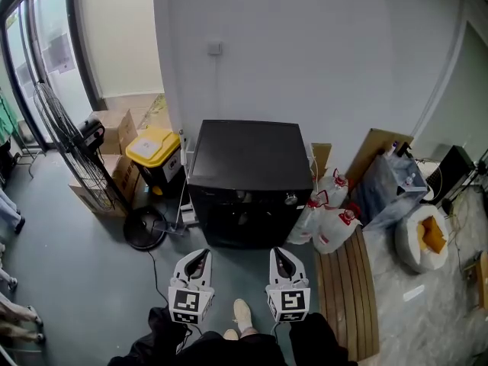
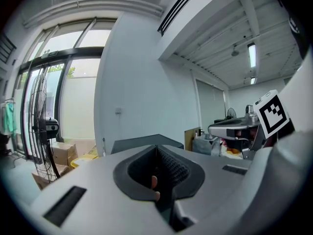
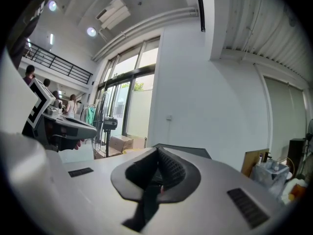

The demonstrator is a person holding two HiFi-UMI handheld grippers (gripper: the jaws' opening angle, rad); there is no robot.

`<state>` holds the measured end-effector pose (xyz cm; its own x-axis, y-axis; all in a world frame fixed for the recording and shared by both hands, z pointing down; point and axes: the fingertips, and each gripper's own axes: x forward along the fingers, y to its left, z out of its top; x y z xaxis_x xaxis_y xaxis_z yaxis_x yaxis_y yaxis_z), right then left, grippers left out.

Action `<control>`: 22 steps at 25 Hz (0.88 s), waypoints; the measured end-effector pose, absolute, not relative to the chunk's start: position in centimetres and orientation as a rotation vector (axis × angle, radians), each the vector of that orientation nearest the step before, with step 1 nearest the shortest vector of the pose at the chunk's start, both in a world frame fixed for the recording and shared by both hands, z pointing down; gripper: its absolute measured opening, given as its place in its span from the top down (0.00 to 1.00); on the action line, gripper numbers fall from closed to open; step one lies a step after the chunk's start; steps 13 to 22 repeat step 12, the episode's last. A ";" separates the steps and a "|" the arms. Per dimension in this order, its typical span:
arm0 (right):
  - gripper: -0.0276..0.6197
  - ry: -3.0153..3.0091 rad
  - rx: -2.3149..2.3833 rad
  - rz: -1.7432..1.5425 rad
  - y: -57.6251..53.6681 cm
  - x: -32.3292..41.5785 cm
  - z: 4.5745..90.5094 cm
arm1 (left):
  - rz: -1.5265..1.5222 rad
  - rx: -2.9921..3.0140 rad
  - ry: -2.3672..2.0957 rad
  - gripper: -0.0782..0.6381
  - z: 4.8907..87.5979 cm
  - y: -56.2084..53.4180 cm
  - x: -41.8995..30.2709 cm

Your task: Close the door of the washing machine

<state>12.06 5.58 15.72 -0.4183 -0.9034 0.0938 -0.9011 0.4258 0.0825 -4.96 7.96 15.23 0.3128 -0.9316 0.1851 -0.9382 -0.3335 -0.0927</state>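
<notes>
Head view: the black washing machine [image 1: 245, 162] sits at the centre of the frame against the white wall. Its dark front [image 1: 242, 218] faces me. I see no panel swinging out from that front and the top lies flat, so the door looks flush with the cabinet. The front is too dark for me to make out the door's edge or a latch. This would fit a door pushed fully home or one resting just short of its catch.

Both claws hang at the lower centre of the frame, short of the machine and touching nothing. The left gripper [image 1: 197, 264] is a little left of the front's middle and the right gripper [image 1: 284, 264] a little right of it. Each gripper view shows the jaws pressed together with nothing between them, and the machine's top edge shows beyond them.

To do this well, I judge the seam has to be read before anything else, so I'd bring the front clearly into a gripper view. Closed jaws make a blunt, firm pusher. Any contact should be square to the front, near the door's free side, and steady rather than a jab. The white bags [image 1: 328, 219] at right and the yellow-lidded bin [image 1: 154, 147] at left crowd the sides, so I'd keep my approach central.
</notes>
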 end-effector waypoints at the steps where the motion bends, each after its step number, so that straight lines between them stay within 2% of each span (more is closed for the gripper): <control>1: 0.93 -2.544 1.619 -0.031 5.5 12.0 15.7 | 0.322 2.520 -1.792 0.86 15.2 7.9 -4.9; 22: 0.93 -2.549 1.617 -0.028 5.7 11.9 15.9 | 0.317 2.508 -1.796 0.86 15.4 7.9 -5.0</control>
